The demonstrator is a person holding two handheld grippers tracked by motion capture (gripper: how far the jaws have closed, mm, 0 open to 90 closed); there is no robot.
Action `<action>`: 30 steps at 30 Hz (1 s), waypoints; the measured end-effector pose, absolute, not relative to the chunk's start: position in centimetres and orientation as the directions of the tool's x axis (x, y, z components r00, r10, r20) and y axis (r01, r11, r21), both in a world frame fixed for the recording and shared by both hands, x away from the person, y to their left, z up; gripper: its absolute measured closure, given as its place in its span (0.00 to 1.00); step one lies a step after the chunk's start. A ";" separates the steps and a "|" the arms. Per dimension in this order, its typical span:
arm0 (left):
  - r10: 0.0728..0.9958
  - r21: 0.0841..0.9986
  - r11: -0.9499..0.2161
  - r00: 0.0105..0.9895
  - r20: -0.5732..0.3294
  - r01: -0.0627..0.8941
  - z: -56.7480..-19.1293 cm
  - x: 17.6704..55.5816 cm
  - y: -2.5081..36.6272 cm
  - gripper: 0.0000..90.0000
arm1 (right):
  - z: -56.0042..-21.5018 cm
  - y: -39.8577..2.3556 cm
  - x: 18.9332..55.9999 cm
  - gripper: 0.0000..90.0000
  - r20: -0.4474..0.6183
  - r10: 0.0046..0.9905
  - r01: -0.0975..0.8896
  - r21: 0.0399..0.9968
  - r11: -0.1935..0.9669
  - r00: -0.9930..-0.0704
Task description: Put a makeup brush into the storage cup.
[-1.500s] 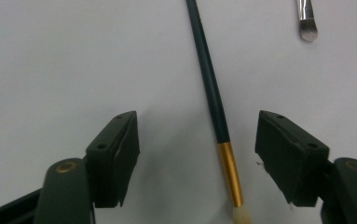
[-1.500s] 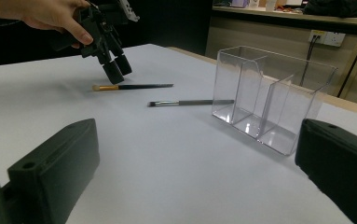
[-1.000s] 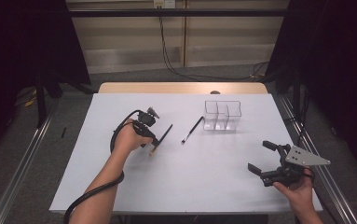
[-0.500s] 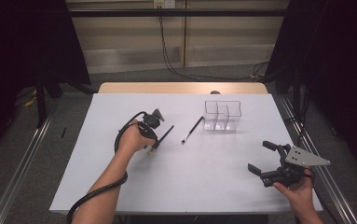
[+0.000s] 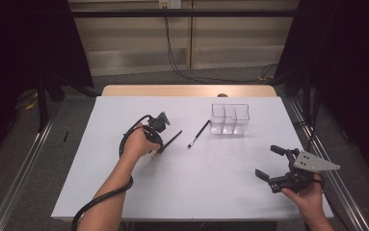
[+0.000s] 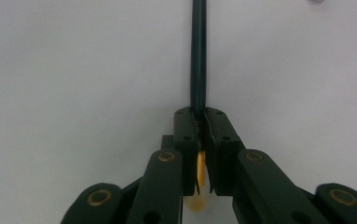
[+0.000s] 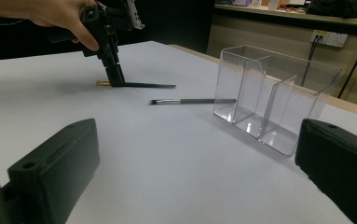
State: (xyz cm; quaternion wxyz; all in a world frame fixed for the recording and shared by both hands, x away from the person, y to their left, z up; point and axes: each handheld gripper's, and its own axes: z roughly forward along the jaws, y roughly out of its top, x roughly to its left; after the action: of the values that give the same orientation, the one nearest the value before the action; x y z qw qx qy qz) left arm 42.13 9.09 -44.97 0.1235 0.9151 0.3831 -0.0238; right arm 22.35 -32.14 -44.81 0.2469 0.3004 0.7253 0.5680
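On the white table, left of its middle, the high view shows the left gripper pointing down onto a dark-handled brush that lies flat, while a second brush rests just beside a clear three-compartment organizer toward the far edge; the right gripper waits near the right edge, jaws wide apart and empty. In the left gripper view the jaws have just been closing and now pinch the brush near its yellowish end, the handle running straight ahead on the surface. The right gripper view shows that grip low on the table, brush not yet lifted. The pick-up step seems to be in hand; next comes a lift and carry toward the organizer, probably.
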 end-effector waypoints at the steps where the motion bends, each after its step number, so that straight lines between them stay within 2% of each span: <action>1: 0.694 0.208 -0.679 0.708 -0.135 0.705 -45.0 42.1 9.0 0.94 | -44.8 -32.2 22.4 0.00 -0.017 0.716 0.155 0.972 0.174 -0.698; 16: 0.670 0.226 -0.696 0.730 -0.135 0.681 -43.5 41.7 9.5 0.94 | -44.9 -32.6 22.5 0.00 -0.008 0.720 0.166 0.971 0.171 -0.694; 30: 0.562 0.276 -0.762 0.810 -0.168 0.586 -40.5 39.8 8.3 0.94 | -45.1 -32.3 22.5 0.00 0.002 0.712 0.174 0.970 0.170 -0.702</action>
State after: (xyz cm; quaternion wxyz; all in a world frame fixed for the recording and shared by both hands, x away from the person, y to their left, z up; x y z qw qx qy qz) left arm 39.80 8.28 -40.49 0.1593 0.9379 0.3060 -0.0375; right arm 22.50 -32.31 -45.06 0.2367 0.3047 0.7271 0.5678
